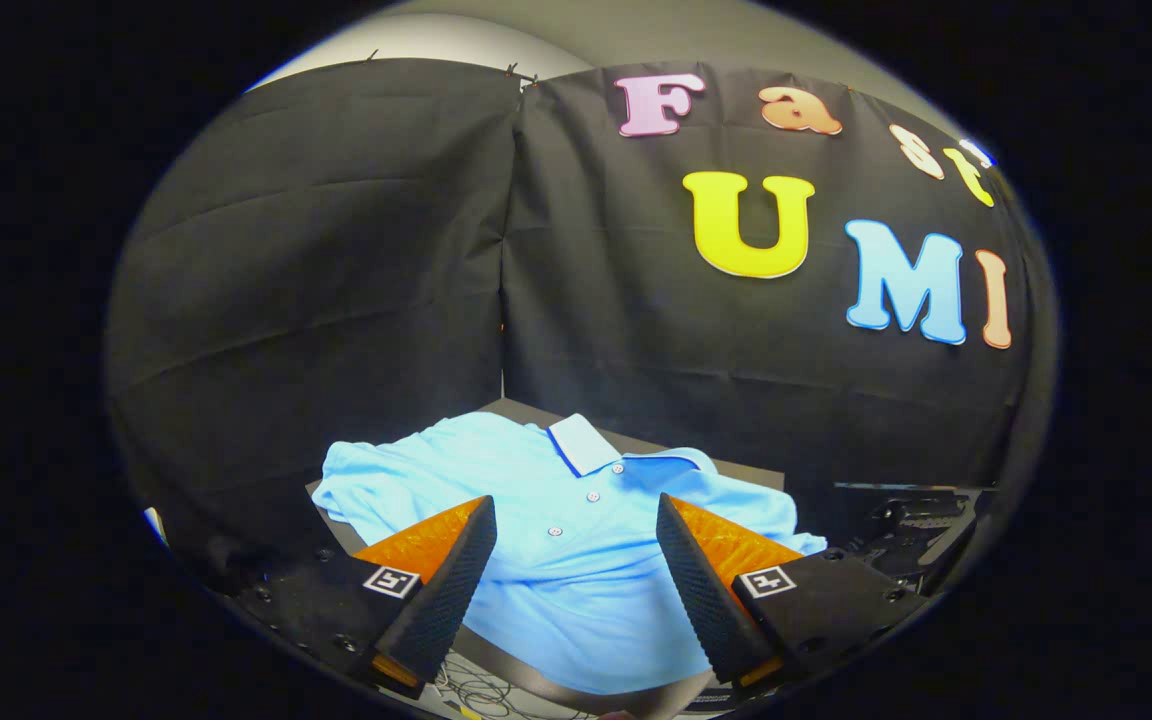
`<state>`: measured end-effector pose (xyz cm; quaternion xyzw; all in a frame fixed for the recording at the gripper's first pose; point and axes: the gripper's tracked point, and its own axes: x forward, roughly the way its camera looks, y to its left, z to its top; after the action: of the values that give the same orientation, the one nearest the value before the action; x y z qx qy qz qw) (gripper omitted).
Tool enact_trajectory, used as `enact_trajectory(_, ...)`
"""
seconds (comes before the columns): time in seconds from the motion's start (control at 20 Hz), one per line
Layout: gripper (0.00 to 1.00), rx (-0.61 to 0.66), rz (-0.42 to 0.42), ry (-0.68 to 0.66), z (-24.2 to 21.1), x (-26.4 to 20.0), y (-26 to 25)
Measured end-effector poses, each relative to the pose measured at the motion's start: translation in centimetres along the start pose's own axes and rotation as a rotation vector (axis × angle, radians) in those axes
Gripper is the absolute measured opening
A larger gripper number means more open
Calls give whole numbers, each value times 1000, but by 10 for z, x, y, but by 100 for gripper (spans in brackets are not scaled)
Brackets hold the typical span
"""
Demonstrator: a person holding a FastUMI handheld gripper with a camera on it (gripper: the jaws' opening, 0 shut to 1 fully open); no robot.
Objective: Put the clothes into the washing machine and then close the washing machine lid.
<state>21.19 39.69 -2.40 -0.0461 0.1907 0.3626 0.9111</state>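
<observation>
Gripper (576, 515) fingers spread wide, hovering over light blue polo shirt (576, 560) crumpled on dark table (736, 465), nothing clamped.

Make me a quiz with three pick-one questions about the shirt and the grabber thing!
1. Where does the shirt lie?
A. On the dark table, between and beyond the fingers
B. Hanging on the wall
C. In a basket

2. How many buttons show below the shirt's collar?
A. None
B. Three
C. Seven

3. How does the hand-held gripper stand?
A. Shut on the shirt
B. Open, fingers wide apart
C. Shut on a sock

Answers:
1 A, the light blue shirt is spread flat on the tabletop.
2 B, three small buttons run down the placket.
3 B, the shirt shows in the wide gap between the fingers, which clamp nothing.
</observation>
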Motion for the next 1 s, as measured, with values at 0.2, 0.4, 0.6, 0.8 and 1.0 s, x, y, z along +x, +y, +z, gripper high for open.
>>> enact_trajectory(0.2, 100, -25, -26, 59, -4, 25, -4)
enact_trajectory(0.4, 100, -48, -30, 133, -10, 51, -5)
enact_trajectory(0.6, 100, -31, -27, 238, -28, 66, -4)
enact_trajectory(0.8, 100, -41, -37, 267, -37, 74, -4)
enact_trajectory(1.0, 100, -21, -31, 286, -38, 77, -4)
